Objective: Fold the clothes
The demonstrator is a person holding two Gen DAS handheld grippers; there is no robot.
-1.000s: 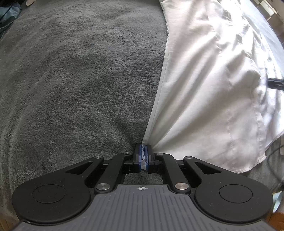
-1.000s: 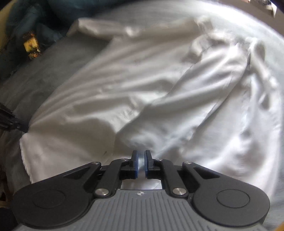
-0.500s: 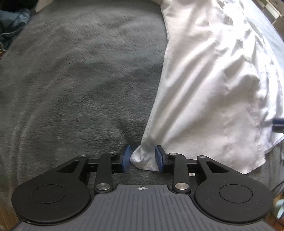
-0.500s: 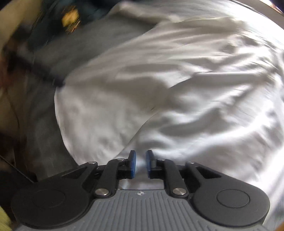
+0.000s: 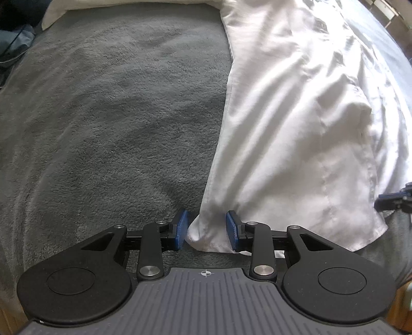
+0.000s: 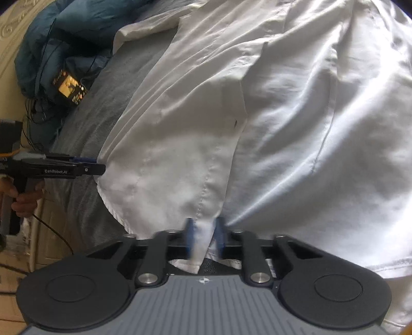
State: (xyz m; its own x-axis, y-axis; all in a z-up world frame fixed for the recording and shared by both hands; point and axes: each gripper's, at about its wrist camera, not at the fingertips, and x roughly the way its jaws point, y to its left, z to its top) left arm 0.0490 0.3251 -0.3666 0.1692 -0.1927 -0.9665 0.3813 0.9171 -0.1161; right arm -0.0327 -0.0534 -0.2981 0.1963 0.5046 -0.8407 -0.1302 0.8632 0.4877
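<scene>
your left claw (image 5: 206, 232) is now sitting open around the white shirt (image 5: 296, 128) corner it was pinching. only your right claw's (image 6: 204, 237) view is showing it closing on the hem.

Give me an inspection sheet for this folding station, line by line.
Surface: grey fleece blanket, covering the work area.
Job's things: white shirt, spread out and creased, not yet folded.
Clutter: blue garment bunched at the far edge; small dark device with a yellow face lying on it.
Grippers: left gripper open, a shirt corner lying loose between its pads; right gripper closing on the shirt's hem, cloth between its pads, view blurred.
Cables: thin black wires around the device; another cable trailing beside the blanket.
Surroundings: cream patterned surface beyond the garment; a hand on the left gripper's handle.
</scene>
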